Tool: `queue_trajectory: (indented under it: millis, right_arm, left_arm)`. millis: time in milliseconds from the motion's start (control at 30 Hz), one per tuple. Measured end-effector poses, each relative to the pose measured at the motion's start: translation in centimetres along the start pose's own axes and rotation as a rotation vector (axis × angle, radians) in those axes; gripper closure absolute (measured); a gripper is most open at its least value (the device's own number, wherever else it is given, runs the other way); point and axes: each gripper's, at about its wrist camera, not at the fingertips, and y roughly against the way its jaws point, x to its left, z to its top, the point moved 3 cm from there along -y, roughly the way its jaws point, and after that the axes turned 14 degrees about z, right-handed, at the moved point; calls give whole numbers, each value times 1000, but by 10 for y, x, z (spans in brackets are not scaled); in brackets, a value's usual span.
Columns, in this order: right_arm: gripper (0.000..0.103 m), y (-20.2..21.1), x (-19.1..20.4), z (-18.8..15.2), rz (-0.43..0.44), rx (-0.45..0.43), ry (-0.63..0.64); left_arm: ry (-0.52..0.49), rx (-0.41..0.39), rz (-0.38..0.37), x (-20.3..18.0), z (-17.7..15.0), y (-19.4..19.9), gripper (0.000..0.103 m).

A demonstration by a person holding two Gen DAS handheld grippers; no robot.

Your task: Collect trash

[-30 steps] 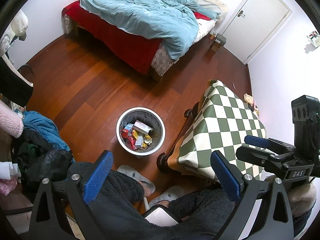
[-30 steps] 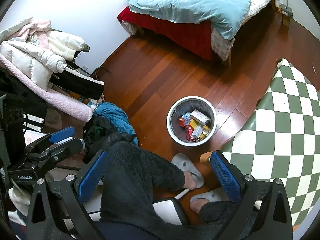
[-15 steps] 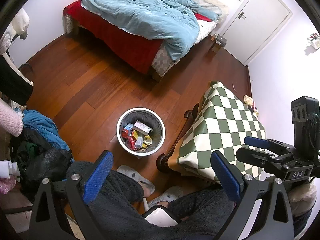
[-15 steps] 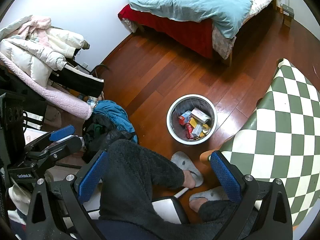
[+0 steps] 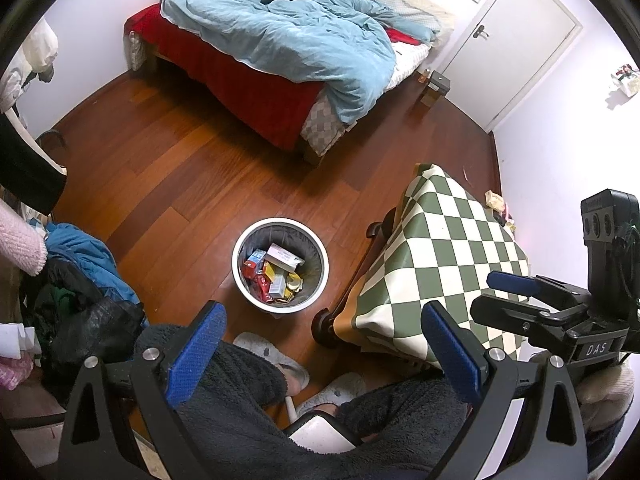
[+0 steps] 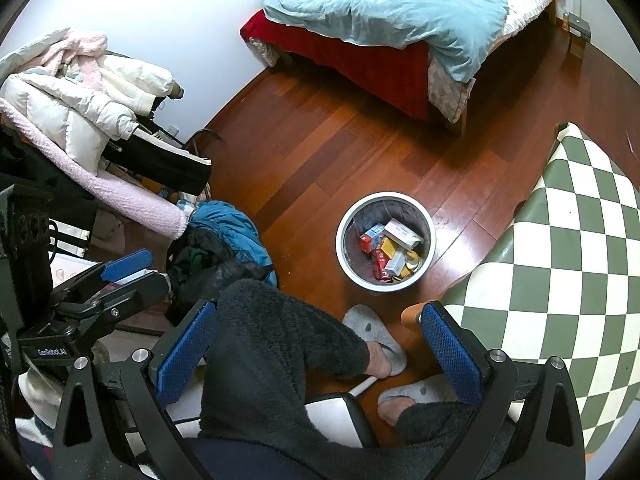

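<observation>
A round white-rimmed bin stands on the wooden floor, holding several small boxes and wrappers. My left gripper is open above the person's lap, with nothing between its blue pads. The bin lies ahead of it and lower. My right gripper is also open and holds nothing; the bin lies just beyond its right finger. The left wrist view shows the right gripper from the side, over the table's near corner. A few crumpled scraps lie on the floor by the wall behind the table.
A table under a green-and-white chequered cloth stands right of the bin. The seated person's dark fleece legs and grey slippers fill the foreground. A clothes pile lies left; bed and door stand beyond.
Almost nothing: both views drift very slightly. The bin and its contents have not moved, and both grippers stay open.
</observation>
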Motion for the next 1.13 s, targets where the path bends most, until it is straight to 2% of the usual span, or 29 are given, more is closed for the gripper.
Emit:
queue_trajectory:
  millis: [767,1133]
  right_arm:
    - [0,4,6,1,9,9,15]
    - [0,4,13,1,16,14,25]
  left_arm:
    - [-2,-7,0,1,4,2,3]
    - [6,-24,-16,4,17,12,3]
